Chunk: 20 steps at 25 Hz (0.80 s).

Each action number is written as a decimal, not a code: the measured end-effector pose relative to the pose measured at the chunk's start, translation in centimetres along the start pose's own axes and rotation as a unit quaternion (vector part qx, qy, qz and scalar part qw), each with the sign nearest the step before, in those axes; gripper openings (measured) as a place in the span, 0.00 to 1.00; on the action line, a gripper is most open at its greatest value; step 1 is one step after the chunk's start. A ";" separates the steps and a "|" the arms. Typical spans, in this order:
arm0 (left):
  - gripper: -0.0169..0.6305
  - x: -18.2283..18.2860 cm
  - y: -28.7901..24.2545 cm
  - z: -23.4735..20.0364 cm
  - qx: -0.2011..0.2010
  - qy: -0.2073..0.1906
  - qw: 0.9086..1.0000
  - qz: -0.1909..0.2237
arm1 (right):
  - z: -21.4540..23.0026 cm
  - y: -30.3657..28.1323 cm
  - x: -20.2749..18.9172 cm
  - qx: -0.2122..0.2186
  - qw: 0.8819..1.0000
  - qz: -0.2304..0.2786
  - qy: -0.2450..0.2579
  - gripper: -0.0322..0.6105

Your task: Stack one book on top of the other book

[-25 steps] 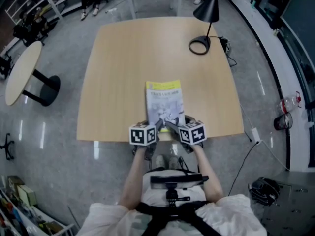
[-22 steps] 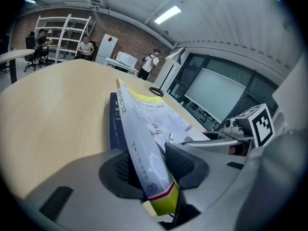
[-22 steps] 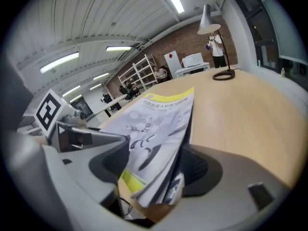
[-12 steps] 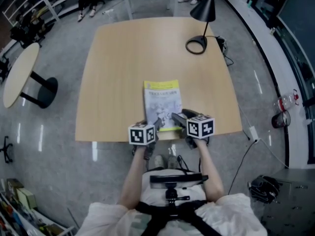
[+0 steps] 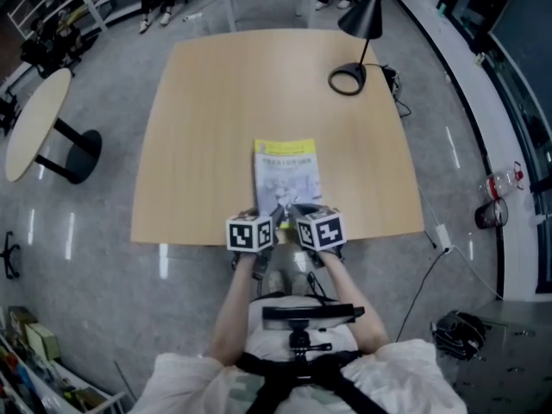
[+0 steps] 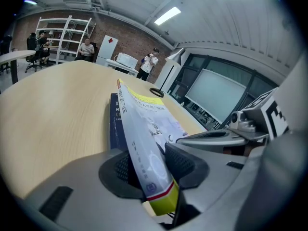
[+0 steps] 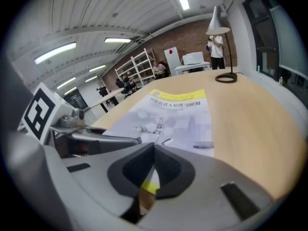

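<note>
The top book (image 6: pixel 153 121), white cover with a yellow band, sits between the left gripper's (image 6: pixel 151 166) jaws. They stand part-way apart and press on it from both sides at its near spine corner, one pad on the cover and the other underneath. From that grip the book runs straight ahead of the jaws. The blue book (image 6: pixel 113 124) lies against its underside, just beyond the lower jaw, and only its spine edge shows. In the head view the top book covers it.

The right gripper (image 7: pixel 154 146) is just beside the left one, at the same near edge of the top book. Its jaws have just been closing and their tips now meet. A strip of the book's yellow edge shows in the gap behind the tips, but I cannot tell whether any of it is pinched. The cover spreads out ahead of these jaws.

Both books rest on the table (image 5: pixel 216 102) near its front edge. Well ahead of both grippers, to the right, a black lamp (image 5: pixel 363 19) stands at the far corner. Past the table, shelves line a brick wall and people are there.
</note>
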<state>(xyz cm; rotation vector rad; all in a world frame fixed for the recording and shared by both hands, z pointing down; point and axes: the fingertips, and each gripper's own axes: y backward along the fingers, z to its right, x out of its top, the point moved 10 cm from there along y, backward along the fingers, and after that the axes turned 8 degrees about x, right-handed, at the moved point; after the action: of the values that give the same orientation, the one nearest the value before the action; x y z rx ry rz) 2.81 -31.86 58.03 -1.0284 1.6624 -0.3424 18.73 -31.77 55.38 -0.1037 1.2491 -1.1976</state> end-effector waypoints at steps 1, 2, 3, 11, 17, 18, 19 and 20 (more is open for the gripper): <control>0.26 0.1 0.1 -0.1 0.000 0.000 1.000 0.001 | -0.2 -0.4 0.0 -0.010 1.000 -0.011 0.006 0.05; 0.26 0.1 0.1 -0.2 0.001 0.000 1.000 0.002 | -0.4 -0.6 0.0 -0.019 1.000 -0.019 0.013 0.05; 0.26 0.1 0.2 -0.2 0.002 -0.001 1.000 0.005 | -0.4 -0.7 0.1 -0.025 0.999 -0.023 0.018 0.05; 0.28 -0.4 0.3 0.3 0.021 -0.010 1.000 0.014 | -0.2 -0.4 -0.2 -0.009 1.000 -0.019 0.008 0.05; 0.34 -0.4 0.4 0.2 0.045 -0.019 0.998 0.037 | 0.4 -0.2 -0.1 0.007 1.000 -0.013 -0.015 0.05; 0.36 -0.5 0.4 0.1 0.051 -0.021 0.998 0.038 | 0.4 -0.2 -0.2 0.006 1.000 -0.012 -0.017 0.05; 0.38 -0.6 0.5 0.0 0.059 -0.021 0.997 0.038 | 0.3 -0.1 -0.3 0.004 1.000 -0.012 -0.018 0.05; 0.39 -0.6 0.6 -0.2 0.068 -0.020 0.997 0.037 | 0.3 -0.2 -0.3 0.002 1.000 -0.013 -0.017 0.05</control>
<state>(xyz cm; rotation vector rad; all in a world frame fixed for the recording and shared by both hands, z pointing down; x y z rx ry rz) 2.38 -31.09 58.12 -0.8663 1.6144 -0.3788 18.87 -31.75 55.80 -0.1381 1.2186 -1.2155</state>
